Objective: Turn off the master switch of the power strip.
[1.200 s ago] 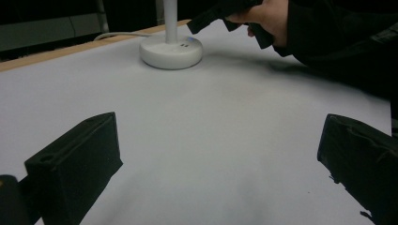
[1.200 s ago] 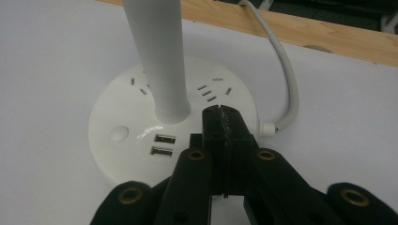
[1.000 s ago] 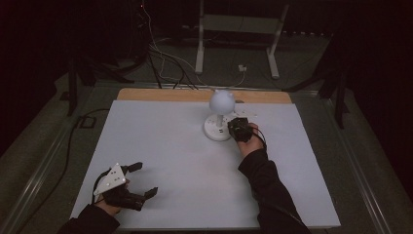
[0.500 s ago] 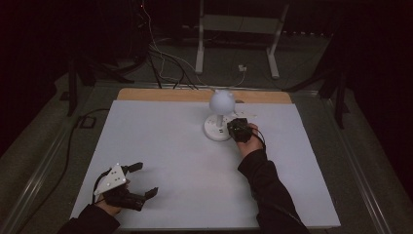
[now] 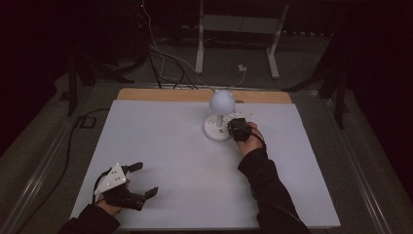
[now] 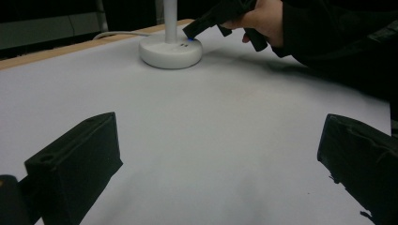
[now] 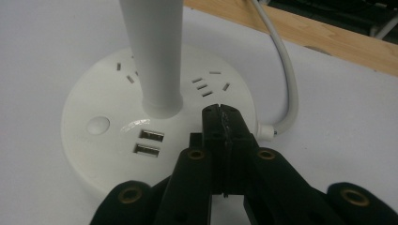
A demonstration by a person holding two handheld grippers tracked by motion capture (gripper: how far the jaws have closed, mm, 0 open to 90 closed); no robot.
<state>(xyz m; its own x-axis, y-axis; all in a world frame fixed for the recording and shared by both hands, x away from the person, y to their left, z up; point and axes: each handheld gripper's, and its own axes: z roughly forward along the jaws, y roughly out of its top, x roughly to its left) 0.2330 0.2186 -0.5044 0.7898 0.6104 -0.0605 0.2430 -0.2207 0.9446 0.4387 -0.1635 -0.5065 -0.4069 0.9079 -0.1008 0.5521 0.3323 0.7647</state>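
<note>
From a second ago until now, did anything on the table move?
Nothing visibly moved. The right gripper still rests with its jaws shut on the round white base of the white ball-topped lamp. The left gripper still sits open near the front edge of the white table.

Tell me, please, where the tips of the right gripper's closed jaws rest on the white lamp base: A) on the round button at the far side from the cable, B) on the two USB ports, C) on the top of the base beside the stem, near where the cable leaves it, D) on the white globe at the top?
C: the right gripper, jaws shut together, presses its tips on the lamp base right of the stem, near the cable.
</note>
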